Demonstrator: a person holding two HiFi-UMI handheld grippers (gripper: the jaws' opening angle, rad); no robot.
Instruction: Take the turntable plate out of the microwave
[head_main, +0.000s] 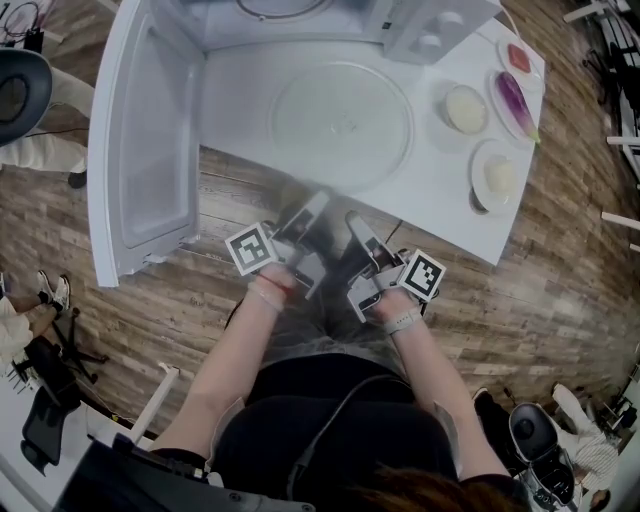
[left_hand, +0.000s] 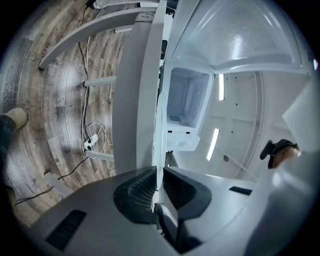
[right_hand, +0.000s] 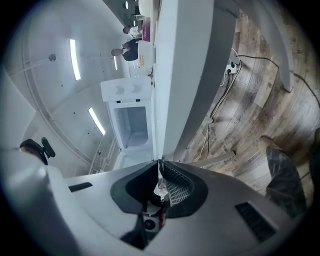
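The round glass turntable plate (head_main: 340, 125) is out in front of the open microwave (head_main: 300, 20), flat over the white table (head_main: 250, 100). My left gripper (head_main: 318, 200) and right gripper (head_main: 352, 218) meet its near rim side by side at the table's front edge. In the left gripper view the plate (left_hand: 161, 125) runs edge-on into the left gripper (left_hand: 159, 175), whose jaws are shut on it. The right gripper view shows the same thin plate edge (right_hand: 154, 125) pinched in the right gripper (right_hand: 160, 167). Whether the plate rests on the table or hangs just above it, I cannot tell.
The microwave door (head_main: 140, 150) swings open to the left, past the table's edge. On the table's right end stand a bowl (head_main: 466, 108), a plate with an eggplant (head_main: 517, 100) and another plate (head_main: 497, 178). Cables and a power strip (left_hand: 91, 142) lie on the wooden floor.
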